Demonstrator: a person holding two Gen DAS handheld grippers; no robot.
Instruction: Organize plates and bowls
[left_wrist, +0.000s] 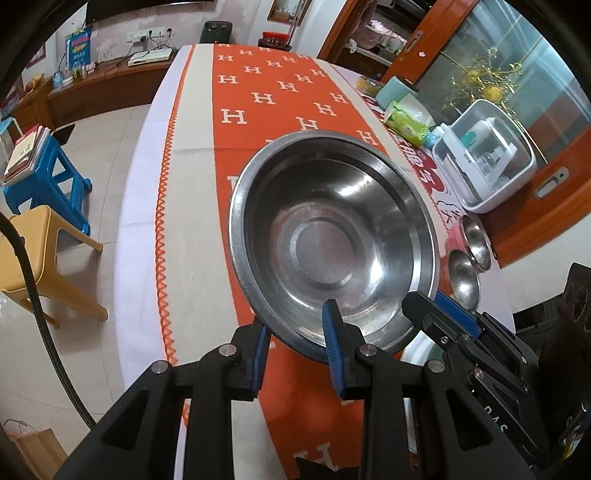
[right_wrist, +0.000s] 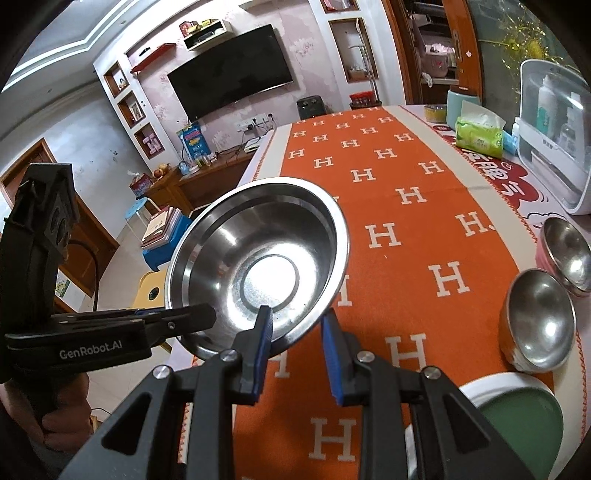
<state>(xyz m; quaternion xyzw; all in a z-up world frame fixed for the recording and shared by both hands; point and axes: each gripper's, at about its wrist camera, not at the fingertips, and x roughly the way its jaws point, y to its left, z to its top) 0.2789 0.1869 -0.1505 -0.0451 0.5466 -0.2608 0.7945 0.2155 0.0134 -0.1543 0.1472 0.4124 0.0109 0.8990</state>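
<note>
A large stainless steel bowl (left_wrist: 325, 236) hangs tilted above the orange H-patterned table runner (left_wrist: 277, 99). My left gripper (left_wrist: 295, 321) is shut on its near rim, one blue pad inside the bowl and one outside. My right gripper (left_wrist: 424, 299) clamps the rim further right. In the right wrist view the same steel bowl (right_wrist: 266, 258) sits between the pads of the right gripper (right_wrist: 296, 314), and the left gripper (right_wrist: 199, 314) grips the rim from the left. Two small steel bowls (right_wrist: 539, 321) (right_wrist: 567, 251) and a green plate (right_wrist: 517, 417) with a white rim rest on the table at the right.
A white lidded storage box (left_wrist: 487, 158), a green tissue pack (left_wrist: 406, 123) and a teal container (left_wrist: 397, 90) line the table's right side. A yellow stool (left_wrist: 33, 251) and a blue stool (left_wrist: 55, 177) with books stand on the floor to the left.
</note>
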